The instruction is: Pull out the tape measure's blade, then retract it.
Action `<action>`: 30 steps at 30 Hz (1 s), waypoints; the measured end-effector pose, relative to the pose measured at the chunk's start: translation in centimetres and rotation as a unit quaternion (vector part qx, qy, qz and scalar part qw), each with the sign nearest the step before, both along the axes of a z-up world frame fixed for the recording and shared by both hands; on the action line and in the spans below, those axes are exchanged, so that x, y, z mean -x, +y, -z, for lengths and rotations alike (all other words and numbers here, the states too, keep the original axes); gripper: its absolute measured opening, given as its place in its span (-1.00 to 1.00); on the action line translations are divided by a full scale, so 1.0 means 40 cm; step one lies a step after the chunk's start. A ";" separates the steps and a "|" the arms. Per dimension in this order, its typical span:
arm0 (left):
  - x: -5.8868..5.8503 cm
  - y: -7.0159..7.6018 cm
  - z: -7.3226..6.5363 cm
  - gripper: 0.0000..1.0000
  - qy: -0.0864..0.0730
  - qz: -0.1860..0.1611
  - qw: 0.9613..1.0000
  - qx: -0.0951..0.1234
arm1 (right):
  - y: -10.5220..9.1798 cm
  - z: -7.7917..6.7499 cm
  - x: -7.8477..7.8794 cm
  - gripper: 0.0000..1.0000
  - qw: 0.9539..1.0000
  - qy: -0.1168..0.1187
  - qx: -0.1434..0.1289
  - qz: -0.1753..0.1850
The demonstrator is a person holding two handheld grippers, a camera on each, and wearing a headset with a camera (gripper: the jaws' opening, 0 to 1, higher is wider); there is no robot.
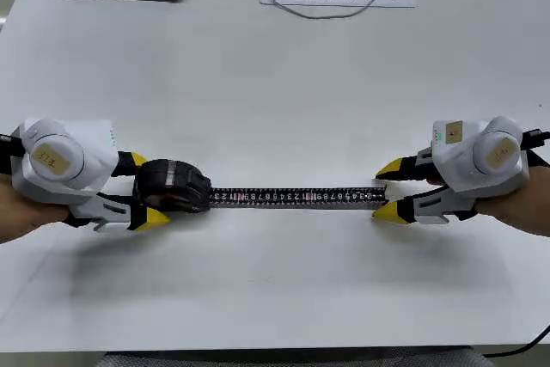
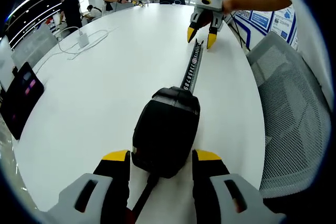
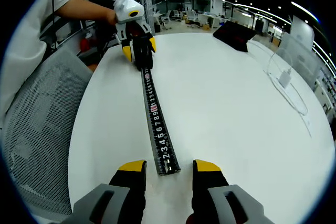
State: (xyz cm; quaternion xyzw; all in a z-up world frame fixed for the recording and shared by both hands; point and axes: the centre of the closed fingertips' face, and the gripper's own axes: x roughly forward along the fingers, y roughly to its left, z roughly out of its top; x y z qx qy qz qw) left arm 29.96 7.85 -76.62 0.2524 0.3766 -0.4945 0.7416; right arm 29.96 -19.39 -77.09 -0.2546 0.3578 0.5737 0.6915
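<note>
Tape measure point(image 1: 172, 186), black-cased, lies on the white table point(image 1: 275, 83) in the head view, its numbered blade point(image 1: 296, 196) extended toward the right gripper point(image 1: 385, 190). In the left gripper view, the left gripper point(image 2: 161, 156) clamps the case. In the right gripper view, spread jaws flank the blade's tip, untouched.

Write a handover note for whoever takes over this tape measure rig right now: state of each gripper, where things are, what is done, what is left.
Left gripper: jaws shut on the tape measure, holding its black case on the white table.
Right gripper: jaws open, one on each side of the blade's free end, not clamping it.
Blade: drawn out and lying flat on the table, numbers up, running straight from the case to the right gripper.
Done: the pull-out.
Left: retract the blade into the case, probably while keeping the case held steady.
</note>
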 end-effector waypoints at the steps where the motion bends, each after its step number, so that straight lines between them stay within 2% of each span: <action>1: 0.000 0.000 -0.001 -0.13 0.000 -0.001 1.000 0.001 | 0.000 0.000 0.000 -0.36 1.000 -0.001 0.001 0.000; 5: 0.000 0.001 -0.006 -0.11 -0.002 -0.005 1.000 0.003 | 0.002 -0.004 0.001 -0.35 1.000 -0.001 -0.003 0.005; 8: 0.008 0.007 -0.015 -0.08 0.004 -0.018 1.000 0.012 | 0.006 -0.013 -0.002 -0.32 1.000 -0.005 -0.013 0.026; 11: 0.016 0.020 -0.018 -0.01 0.006 -0.034 0.999 0.020 | 0.007 -0.019 0.002 -0.21 0.999 -0.008 -0.024 0.047; 14: 0.025 0.030 -0.029 0.02 0.001 -0.048 0.998 0.028 | 0.004 -0.022 0.001 -0.07 0.997 -0.008 -0.036 0.072; 17: 0.033 0.035 -0.036 0.04 0.000 -0.063 0.997 0.038 | 0.002 -0.026 0.007 0.01 0.996 -0.011 -0.041 0.082; 23: 0.040 0.037 -0.058 0.10 -0.013 -0.098 0.993 0.057 | -0.009 -0.037 0.024 0.08 0.993 -0.011 -0.048 0.103; 26: 0.045 0.035 -0.070 0.13 -0.016 -0.113 0.991 0.068 | -0.017 -0.043 0.033 0.13 0.992 -0.013 -0.051 0.113; 30: 0.051 0.040 -0.076 0.20 -0.022 -0.129 0.989 0.074 | -0.021 -0.051 0.045 0.18 0.991 -0.014 -0.058 0.124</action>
